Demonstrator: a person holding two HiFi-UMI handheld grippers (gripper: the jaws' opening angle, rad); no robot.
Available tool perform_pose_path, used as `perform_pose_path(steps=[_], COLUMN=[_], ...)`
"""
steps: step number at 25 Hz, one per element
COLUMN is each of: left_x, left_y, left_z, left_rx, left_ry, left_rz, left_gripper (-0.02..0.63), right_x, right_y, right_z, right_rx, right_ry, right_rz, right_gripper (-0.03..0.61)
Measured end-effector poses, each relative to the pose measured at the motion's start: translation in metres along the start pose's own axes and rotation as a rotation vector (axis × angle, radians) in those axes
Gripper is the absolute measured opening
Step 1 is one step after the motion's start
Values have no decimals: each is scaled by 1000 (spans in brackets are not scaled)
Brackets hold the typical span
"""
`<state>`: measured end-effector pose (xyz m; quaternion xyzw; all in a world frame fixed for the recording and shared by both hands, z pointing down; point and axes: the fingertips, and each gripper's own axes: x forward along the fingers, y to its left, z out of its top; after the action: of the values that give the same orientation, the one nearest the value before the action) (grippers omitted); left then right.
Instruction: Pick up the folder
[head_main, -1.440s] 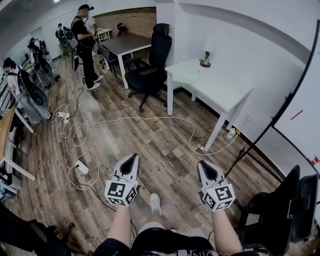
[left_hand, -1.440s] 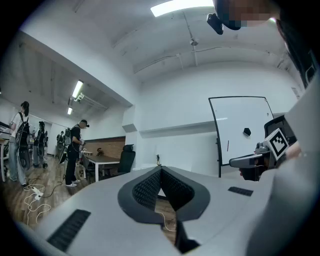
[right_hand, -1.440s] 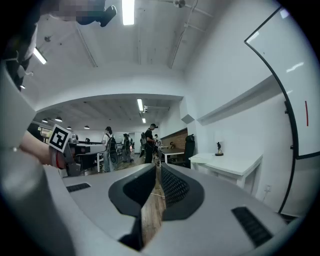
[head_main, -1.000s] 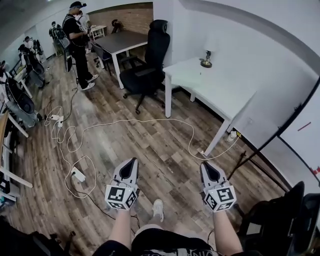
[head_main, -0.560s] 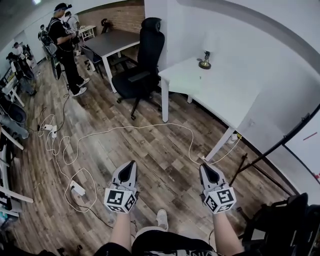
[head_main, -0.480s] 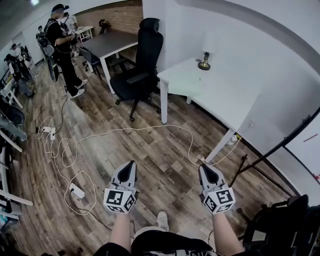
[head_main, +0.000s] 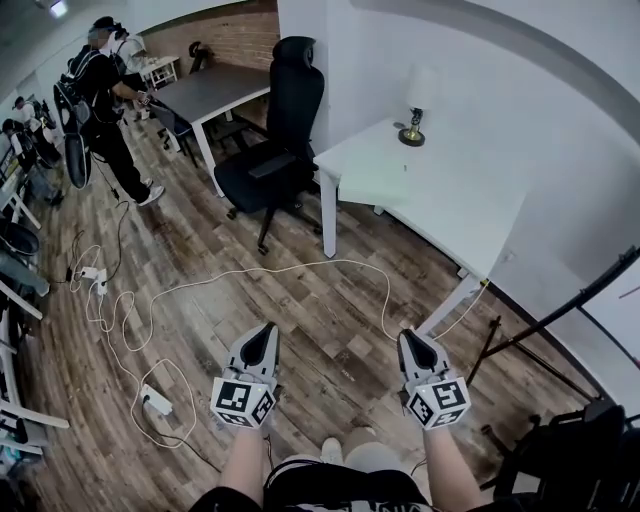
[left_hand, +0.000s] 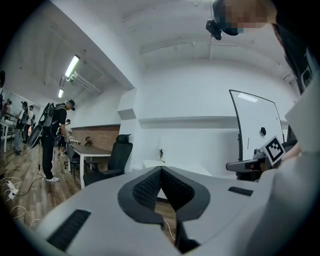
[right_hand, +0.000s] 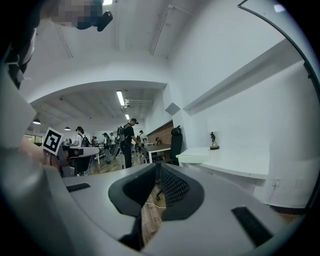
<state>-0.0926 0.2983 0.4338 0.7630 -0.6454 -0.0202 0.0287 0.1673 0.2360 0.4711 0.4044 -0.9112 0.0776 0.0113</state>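
Note:
A pale, flat folder (head_main: 374, 186) lies on the near left part of the white table (head_main: 450, 215); in the right gripper view the folder (right_hand: 194, 156) shows as a thin slab at the table's corner. Both grippers are held level over the wooden floor, well short of the table. My left gripper (head_main: 267, 332) is shut with nothing in it, and its tips (left_hand: 161, 170) meet. At the same height to its right, my right gripper (head_main: 408, 338) is also shut and empty (right_hand: 159, 165).
A black office chair (head_main: 275, 150) stands left of the white table. A white cable (head_main: 250, 275) and a power strip (head_main: 158, 400) lie on the floor. A small figurine (head_main: 411, 130) sits on the table. A person (head_main: 100, 90) stands far left; a black stand (head_main: 560, 315) leans at right.
Both grippers have travelled forward across the floor toward the white table, side by side and still shut. The table and chair now appear closer; the standing person has shifted left.

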Motion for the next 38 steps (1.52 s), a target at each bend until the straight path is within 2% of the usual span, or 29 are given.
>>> perform_pose_path(steps=[8,24,38], left_x=[54,179,286], left_y=[24,109,150], left_z=[-8,-2,-12], left_rx=[1,-18,-43], left_ry=[8,13,24], left_rz=[-12,17,20], left_gripper=[14,14,14], right_x=[60,224,319], right_y=[-27,-65,-111], right_z=[1,16,12], right_rx=[-4,7,25], right_ry=[4,38,90], right_rz=[6,55,64], right_gripper=[44,44,44])
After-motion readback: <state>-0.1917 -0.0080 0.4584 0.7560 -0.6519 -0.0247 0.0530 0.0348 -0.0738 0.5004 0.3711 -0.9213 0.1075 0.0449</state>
